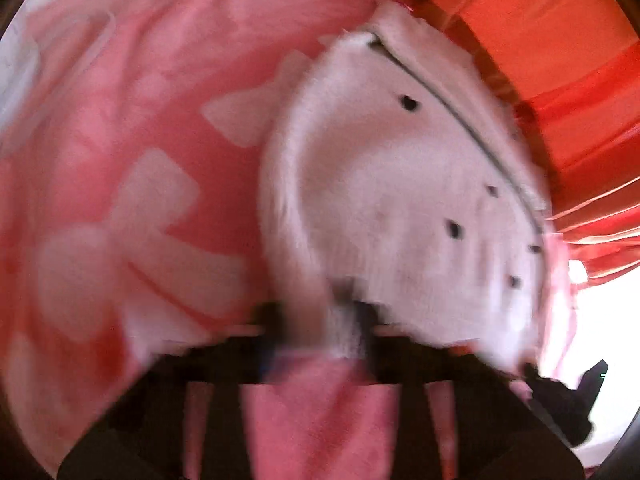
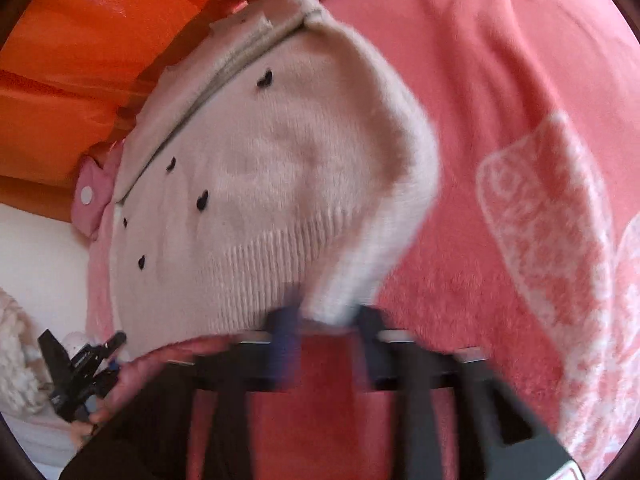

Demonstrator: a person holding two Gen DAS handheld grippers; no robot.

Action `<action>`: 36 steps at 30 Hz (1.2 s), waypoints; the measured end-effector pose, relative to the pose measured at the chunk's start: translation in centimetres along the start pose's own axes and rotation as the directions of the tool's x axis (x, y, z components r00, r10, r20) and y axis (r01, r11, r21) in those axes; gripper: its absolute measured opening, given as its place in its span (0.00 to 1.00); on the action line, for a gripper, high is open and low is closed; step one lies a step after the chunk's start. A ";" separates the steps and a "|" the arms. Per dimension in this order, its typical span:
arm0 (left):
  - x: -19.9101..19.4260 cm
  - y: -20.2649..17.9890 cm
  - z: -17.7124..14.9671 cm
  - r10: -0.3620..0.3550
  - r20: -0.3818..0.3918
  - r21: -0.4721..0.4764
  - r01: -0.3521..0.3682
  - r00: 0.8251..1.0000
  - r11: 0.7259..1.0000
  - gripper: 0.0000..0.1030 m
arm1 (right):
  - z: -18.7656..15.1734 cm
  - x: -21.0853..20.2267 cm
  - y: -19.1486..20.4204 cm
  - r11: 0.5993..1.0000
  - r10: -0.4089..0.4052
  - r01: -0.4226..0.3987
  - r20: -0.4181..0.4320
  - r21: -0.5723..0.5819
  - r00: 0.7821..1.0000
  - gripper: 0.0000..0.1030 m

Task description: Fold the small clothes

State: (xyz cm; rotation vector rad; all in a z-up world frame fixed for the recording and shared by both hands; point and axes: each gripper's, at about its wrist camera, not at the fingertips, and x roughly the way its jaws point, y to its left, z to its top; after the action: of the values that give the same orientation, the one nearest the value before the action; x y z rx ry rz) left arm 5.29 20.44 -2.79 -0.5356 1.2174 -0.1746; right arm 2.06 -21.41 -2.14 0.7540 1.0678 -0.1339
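A cream fuzzy knit cardigan (image 1: pixel 400 184) with small black dots lies on a pink blanket (image 1: pixel 132 128) with pale shapes. At the bottom of the left wrist view my left gripper (image 1: pixel 322 320) is shut on a folded side edge of the cardigan, with cloth bunched between its fingers. In the right wrist view the same cardigan (image 2: pixel 256 184) shows its ribbed hem and zip line. There my right gripper (image 2: pixel 328 324) is shut on its thick rolled edge. Both views are blurred. My left gripper (image 2: pixel 80 368) also shows at the lower left, in a hand.
Orange cloth (image 1: pixel 560 60) runs along the far side of the cardigan. A pink garment with a white snap (image 2: pixel 86 194) peeks out from under the cardigan. A white surface (image 2: pixel 36 256) and a fluffy white item (image 2: pixel 14 360) lie at the left.
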 end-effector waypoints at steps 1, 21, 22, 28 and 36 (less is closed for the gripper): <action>-0.3 0.1 -0.1 -0.009 -0.003 -0.011 0.009 1.000 1.000 0.08 | 0.0 -0.9 0.0 1.000 0.016 -0.017 0.033 0.004 0.999 0.08; -13.3 7.1 -12.0 -0.102 0.062 0.141 0.093 0.993 0.986 0.00 | -14.9 -13.4 -5.2 0.980 -0.024 0.057 0.173 -0.189 0.985 0.00; -13.2 6.9 -11.4 -0.112 0.073 0.129 0.102 0.991 0.986 0.06 | -14.2 -13.4 -5.4 0.987 -0.019 0.046 0.175 -0.153 0.984 0.01; -7.8 4.7 -6.6 -0.111 0.054 0.055 0.108 0.992 0.993 0.65 | -11.0 -11.8 -3.7 0.992 -0.033 0.056 0.194 -0.114 0.980 0.53; -1.9 4.3 -4.0 -0.105 -0.006 0.005 0.105 0.994 0.994 0.37 | -8.1 -5.3 -1.4 0.988 -0.087 0.096 0.070 -0.125 0.994 0.55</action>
State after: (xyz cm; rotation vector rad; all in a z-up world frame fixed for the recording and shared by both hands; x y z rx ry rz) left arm 0.26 23.69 -4.18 -0.5954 1.1953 -0.2682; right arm -7.26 -18.81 -0.57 0.5818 1.0396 -0.1655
